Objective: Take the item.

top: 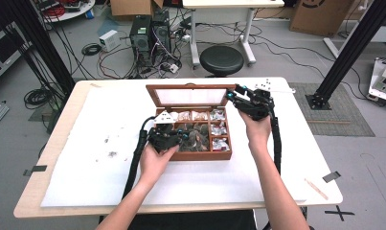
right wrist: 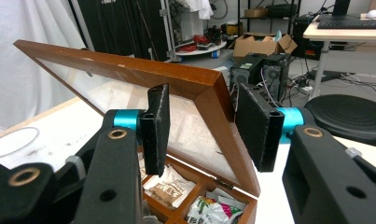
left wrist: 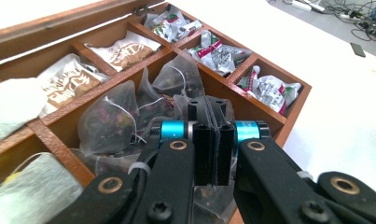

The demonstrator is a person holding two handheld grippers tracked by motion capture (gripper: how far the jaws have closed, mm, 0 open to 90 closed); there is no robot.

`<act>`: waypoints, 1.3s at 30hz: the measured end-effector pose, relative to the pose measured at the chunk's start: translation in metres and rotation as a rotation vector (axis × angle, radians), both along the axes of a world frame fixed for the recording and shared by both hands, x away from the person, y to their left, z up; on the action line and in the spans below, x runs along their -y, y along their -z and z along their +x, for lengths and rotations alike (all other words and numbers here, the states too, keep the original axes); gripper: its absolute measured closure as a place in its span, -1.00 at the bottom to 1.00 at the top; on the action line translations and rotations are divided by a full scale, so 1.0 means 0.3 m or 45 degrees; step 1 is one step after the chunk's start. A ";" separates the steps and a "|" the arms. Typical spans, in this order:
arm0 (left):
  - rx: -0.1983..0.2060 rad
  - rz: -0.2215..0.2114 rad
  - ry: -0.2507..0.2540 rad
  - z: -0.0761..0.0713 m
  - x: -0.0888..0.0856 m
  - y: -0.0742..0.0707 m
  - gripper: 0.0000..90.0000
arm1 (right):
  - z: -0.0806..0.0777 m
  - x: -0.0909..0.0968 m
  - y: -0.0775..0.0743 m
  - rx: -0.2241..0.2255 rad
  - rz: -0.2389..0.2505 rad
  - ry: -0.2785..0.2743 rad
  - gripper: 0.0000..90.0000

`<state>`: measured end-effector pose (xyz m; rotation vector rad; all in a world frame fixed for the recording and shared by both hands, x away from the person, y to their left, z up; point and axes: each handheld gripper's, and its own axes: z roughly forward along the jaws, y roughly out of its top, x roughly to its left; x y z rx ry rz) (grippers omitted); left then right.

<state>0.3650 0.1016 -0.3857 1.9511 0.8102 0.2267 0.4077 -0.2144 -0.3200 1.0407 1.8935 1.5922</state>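
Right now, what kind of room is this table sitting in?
Probably a lab or workshop rather than a home: black desktop computer towers stand on the grey floor amid tangled loose cables, brown cardboard boxes sit along the back, and black metal frame posts flank the table.

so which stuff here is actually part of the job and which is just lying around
In the job:
- wooden tea box
- its glass lid, between the right gripper jaws
- mesh tea bag, pinched by the left gripper

Lying about:
- black stool
- computer towers
- cardboard boxes
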 end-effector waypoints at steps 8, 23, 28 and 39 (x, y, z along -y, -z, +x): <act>0.064 -0.014 0.007 -0.038 -0.060 -0.087 0.98 | 0.000 0.000 0.000 0.001 -0.001 0.000 0.25; 0.144 -0.042 -0.088 -0.079 -0.231 -0.196 0.98 | -0.002 -0.001 -0.001 -0.001 -0.001 0.003 0.25; 0.162 -0.041 -0.142 -0.085 -0.301 -0.222 0.98 | -0.002 -0.001 -0.001 -0.001 -0.002 0.003 0.24; 0.180 -0.053 -0.246 -0.089 -0.417 -0.235 0.98 | -0.002 -0.001 -0.001 0.001 -0.003 0.003 0.24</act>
